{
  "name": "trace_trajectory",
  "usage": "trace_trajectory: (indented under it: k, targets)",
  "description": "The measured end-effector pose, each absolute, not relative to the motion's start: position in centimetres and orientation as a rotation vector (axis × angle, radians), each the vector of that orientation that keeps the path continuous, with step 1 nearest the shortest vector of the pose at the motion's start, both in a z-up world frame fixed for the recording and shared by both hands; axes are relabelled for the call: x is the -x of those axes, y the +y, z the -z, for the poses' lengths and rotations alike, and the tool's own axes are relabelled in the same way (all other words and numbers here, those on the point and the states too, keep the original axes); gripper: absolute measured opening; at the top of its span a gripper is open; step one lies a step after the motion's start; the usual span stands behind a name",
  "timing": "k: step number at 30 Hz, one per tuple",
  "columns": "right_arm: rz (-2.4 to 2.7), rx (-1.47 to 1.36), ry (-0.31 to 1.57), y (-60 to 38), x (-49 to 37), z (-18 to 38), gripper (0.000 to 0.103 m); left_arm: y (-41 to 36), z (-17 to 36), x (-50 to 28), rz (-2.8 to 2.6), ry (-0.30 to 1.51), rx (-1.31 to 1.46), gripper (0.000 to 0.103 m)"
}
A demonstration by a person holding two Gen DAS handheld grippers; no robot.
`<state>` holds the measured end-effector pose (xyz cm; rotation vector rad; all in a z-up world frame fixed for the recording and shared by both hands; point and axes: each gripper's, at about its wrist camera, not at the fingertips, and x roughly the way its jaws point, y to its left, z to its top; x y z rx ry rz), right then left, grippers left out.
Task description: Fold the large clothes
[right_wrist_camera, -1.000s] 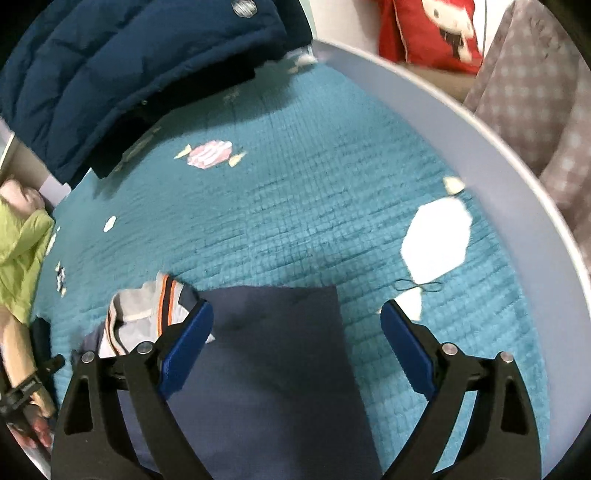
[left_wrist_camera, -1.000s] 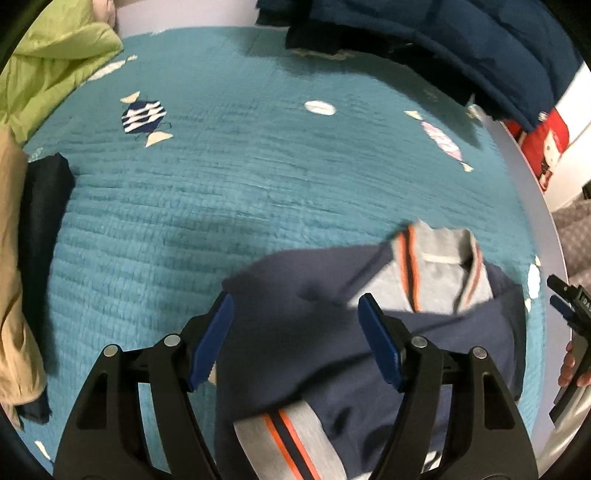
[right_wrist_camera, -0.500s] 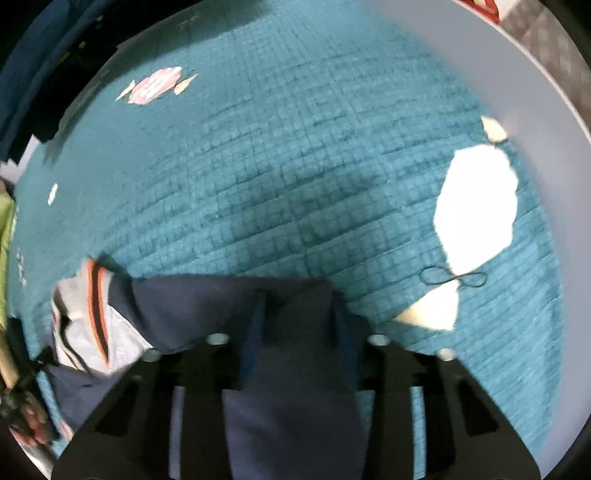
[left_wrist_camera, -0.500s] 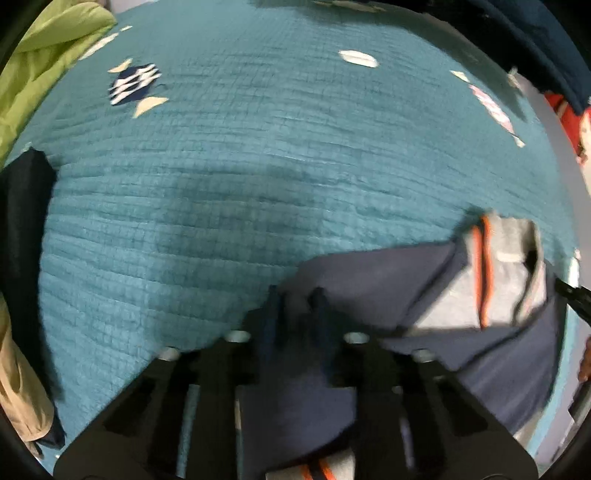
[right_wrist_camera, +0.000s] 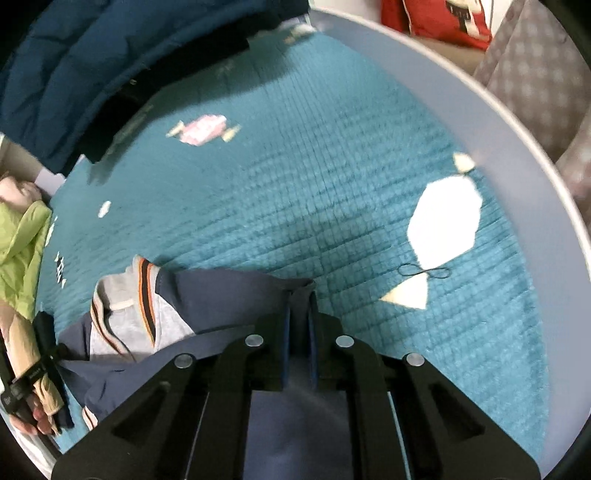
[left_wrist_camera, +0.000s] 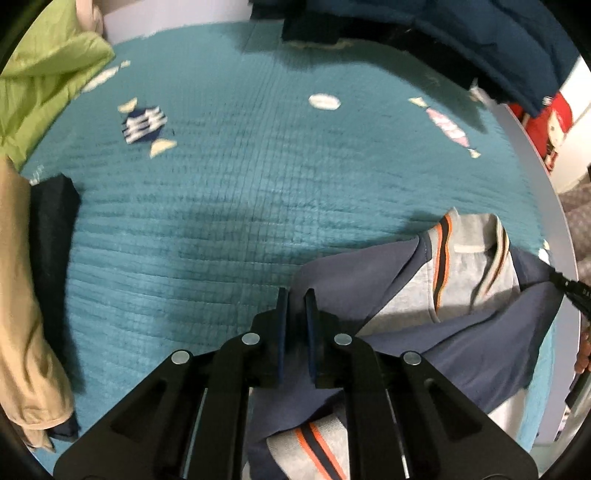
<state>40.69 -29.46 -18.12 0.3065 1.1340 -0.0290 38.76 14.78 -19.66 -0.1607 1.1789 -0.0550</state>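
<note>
A navy sweater [left_wrist_camera: 373, 291] with a grey collar and orange stripes lies partly folded on the teal quilt [left_wrist_camera: 229, 206]. My left gripper [left_wrist_camera: 296, 295] is shut on the sweater's left folded corner. In the right wrist view my right gripper [right_wrist_camera: 300, 295] is shut on the sweater's [right_wrist_camera: 221, 299] right folded corner, with navy cloth running back between the fingers. The grey collar [right_wrist_camera: 122, 314] lies to the left of it.
A green jacket [left_wrist_camera: 40, 85] and a tan garment [left_wrist_camera: 22, 302] with a black one [left_wrist_camera: 51, 229] lie at the left. A dark blue puffer coat [left_wrist_camera: 480, 40] lies at the far edge. The bed's white edge [right_wrist_camera: 491, 122] runs along the right, with a red cushion [right_wrist_camera: 443, 18] beyond it.
Both grippers were open above the sweater, came down and shut on its two corners. They have since lifted a little with the cloth held.
</note>
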Motion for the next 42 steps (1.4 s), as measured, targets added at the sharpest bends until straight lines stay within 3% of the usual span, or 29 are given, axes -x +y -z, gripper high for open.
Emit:
trace_trajectory:
  k: [13, 27, 35, 42]
  targets:
    - [-0.004, -0.261, 1.008, -29.4, -32.0, 11.4, 0.005, 14.2, 13.6, -29.5, 0.109, 1.039, 0.091, 0.009]
    - [-0.051, -0.210, 0.914, -29.9, -19.1, 9.8, 0.004, 14.7, 11.1, -17.5, 0.171, 0.944, 0.054, 0.009]
    - [-0.033, -0.269, 1.008, -30.8, -9.8, 14.9, 0.005, 15.3, 14.6, -9.1, 0.193, 1.023, 0.092, 0.009]
    - [0.036, -0.353, 1.158, -31.5, -5.6, 21.8, 0.005, 16.2, 22.3, -3.2, 0.098, 1.221, 0.166, 0.003]
